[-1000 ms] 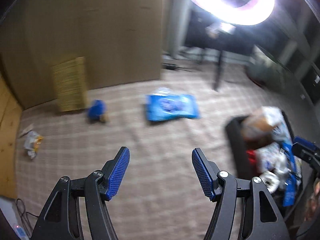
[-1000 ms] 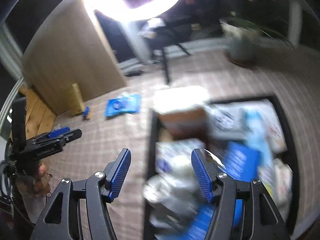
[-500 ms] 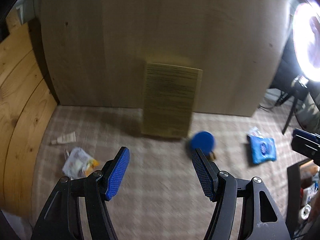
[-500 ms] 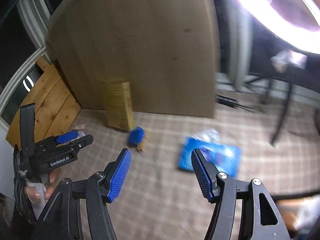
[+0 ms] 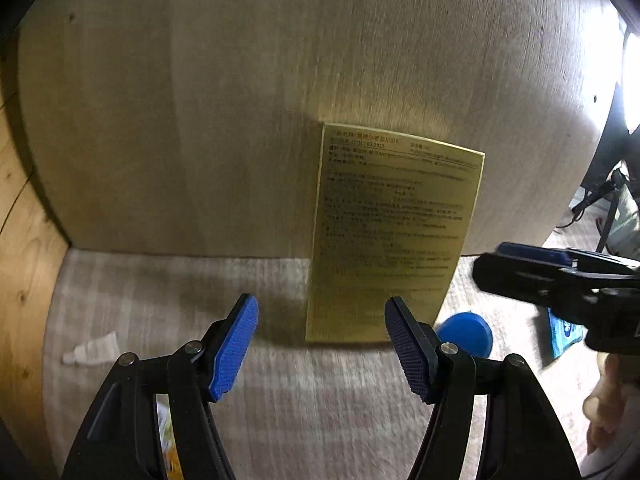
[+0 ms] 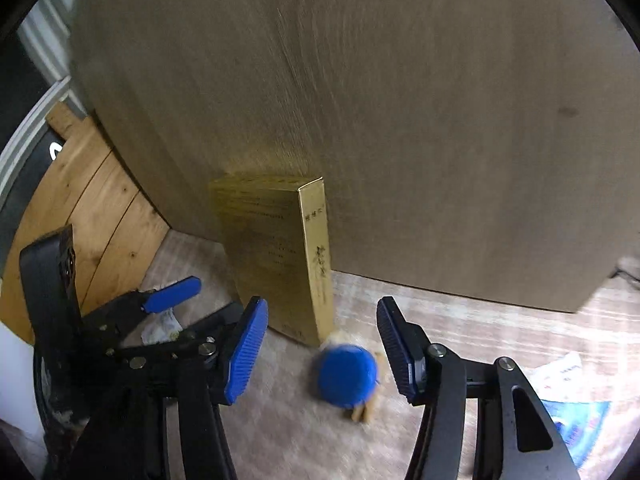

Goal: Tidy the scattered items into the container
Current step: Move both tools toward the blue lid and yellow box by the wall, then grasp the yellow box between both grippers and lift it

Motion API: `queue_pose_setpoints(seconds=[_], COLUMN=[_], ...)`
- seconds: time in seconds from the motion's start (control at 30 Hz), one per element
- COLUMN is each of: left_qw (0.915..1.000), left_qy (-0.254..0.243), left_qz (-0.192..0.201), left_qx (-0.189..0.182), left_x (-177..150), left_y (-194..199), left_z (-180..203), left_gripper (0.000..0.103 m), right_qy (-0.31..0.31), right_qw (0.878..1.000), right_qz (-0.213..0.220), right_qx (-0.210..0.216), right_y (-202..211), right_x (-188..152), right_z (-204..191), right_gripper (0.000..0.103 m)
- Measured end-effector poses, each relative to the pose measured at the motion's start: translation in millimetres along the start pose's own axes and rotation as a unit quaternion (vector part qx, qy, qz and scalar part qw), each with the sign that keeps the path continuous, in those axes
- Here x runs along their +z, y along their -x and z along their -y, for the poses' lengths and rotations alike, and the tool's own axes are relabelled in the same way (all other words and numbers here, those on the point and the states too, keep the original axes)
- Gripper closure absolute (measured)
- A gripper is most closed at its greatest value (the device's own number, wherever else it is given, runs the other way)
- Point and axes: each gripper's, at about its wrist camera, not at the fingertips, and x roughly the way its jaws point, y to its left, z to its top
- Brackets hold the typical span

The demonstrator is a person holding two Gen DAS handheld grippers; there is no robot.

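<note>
A tall gold box (image 5: 392, 236) stands upright against a brown board; it also shows in the right wrist view (image 6: 280, 256). A small toy with a round blue cap (image 6: 347, 374) lies at its right foot and shows in the left wrist view (image 5: 466, 334). My left gripper (image 5: 320, 348) is open and empty just in front of the box's lower left. My right gripper (image 6: 320, 350) is open and empty, with the blue toy between its fingers, slightly beyond them. The container is out of view.
A small white tube (image 5: 94, 348) lies on the checked cloth at left. A crinkled snack packet (image 6: 162, 326) lies behind the left gripper. A blue wipes pack (image 6: 576, 420) lies at right. A wooden wall (image 5: 20, 248) bounds the left. The brown board (image 5: 248, 92) closes the back.
Both grippers have swung away from the black container and moved in close to the gold box and blue toy. Both stay open.
</note>
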Motion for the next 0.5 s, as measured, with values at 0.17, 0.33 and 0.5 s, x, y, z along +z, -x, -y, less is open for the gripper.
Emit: queue_pose_setpoints(seconds=[0.17,0.33,0.5], left_qw=[0.9997,0.9987,0.9985], left_qy=[-0.020,-0.037,-0.038], left_qz=[-0.004,-0.011,-0.013], left_qx=[-0.013,-0.033,-0.037], left_x=[2.4,1.4,-0.4], left_y=[-14.7,-27.1,-32.9], left_z=[3.0,12.1,18.2], left_gripper=[0.033,0.033,0.033], right_qy=[-0.015,-0.026,-0.037], right_qw=[1.000,0.999,0.998], right_qz=[-0.016,-0.028,-0.040], right_qx=[0.016,0.031,0.042], right_y=[-21.4,-34.1,-42.5], right_x=[4.8,8.1,7.8], right_z=[0.8,0.4,-0.1], right_gripper=[0.050,0.051,0.056])
